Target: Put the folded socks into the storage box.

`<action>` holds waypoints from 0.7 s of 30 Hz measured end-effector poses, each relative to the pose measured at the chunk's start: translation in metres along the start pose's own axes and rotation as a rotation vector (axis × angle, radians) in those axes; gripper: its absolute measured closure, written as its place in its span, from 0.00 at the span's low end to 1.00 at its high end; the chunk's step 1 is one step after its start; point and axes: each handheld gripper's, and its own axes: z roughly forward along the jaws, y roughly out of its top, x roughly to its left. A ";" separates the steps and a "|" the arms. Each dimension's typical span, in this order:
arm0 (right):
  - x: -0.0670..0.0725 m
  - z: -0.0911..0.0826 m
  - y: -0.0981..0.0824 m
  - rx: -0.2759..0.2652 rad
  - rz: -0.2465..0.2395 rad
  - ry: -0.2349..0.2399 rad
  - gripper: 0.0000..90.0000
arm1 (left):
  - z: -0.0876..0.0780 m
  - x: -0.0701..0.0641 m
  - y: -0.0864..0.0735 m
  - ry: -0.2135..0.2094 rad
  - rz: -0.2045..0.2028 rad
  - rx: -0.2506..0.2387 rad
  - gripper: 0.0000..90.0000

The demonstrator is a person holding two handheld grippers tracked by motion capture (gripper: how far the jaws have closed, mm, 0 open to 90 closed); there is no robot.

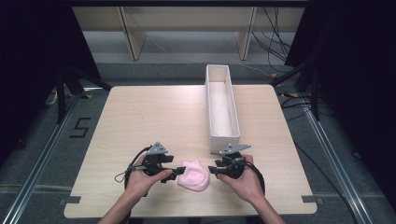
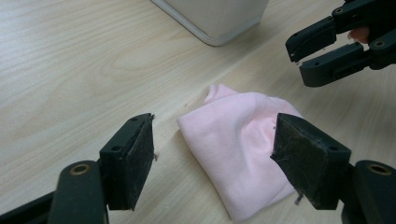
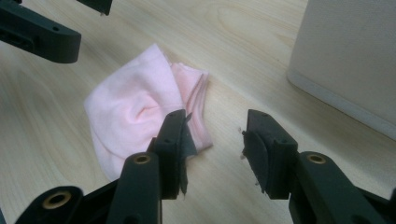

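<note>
A folded pink cloth (image 1: 194, 175) is lying on the desk (image 1: 140, 116), on the person's side of the long white box (image 1: 222, 105) and just short of its near end. The left tongs (image 1: 179, 171) are sitting at the cloth's left edge and the right tongs (image 1: 210, 170) at its right edge, so the cloth is lying between the two.

In the left gripper view, the left tongs (image 2: 212, 156) are standing wide, with the cloth (image 2: 238, 149) lying flat between and ahead of the pads and neither pad pressing on it. In the right gripper view, the right tongs (image 3: 215, 149) are also gaping, with bare desk (image 3: 224, 93) between the pads and the cloth (image 3: 135, 112) lying off to one side, its layered edge just beside one pad. Nothing is being held by either.

The work looks to be moving the cloth into the box. The folded layers are sitting loosely, so a pinch that catches only the top layer could be pulling the fold open as it lifts. The right tongs are aiming beside the cloth, not over it, so closing from here would probably be grabbing air or a thin corner. The box is narrow and standing close by, so a drooping cloth could be snagging on its rim (image 1: 224, 136) or draping over the wall.
</note>
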 end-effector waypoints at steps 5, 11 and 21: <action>-0.002 -0.002 0.004 0.031 0.032 0.017 0.64 | 0.000 -0.003 0.002 0.008 0.000 0.002 0.34; -0.005 0.002 0.020 0.037 -0.004 0.036 0.63 | 0.000 -0.004 0.002 0.004 0.008 0.026 0.38; 0.003 0.026 0.044 0.100 -0.026 0.074 0.60 | 0.003 -0.006 -0.006 0.002 0.011 0.077 0.43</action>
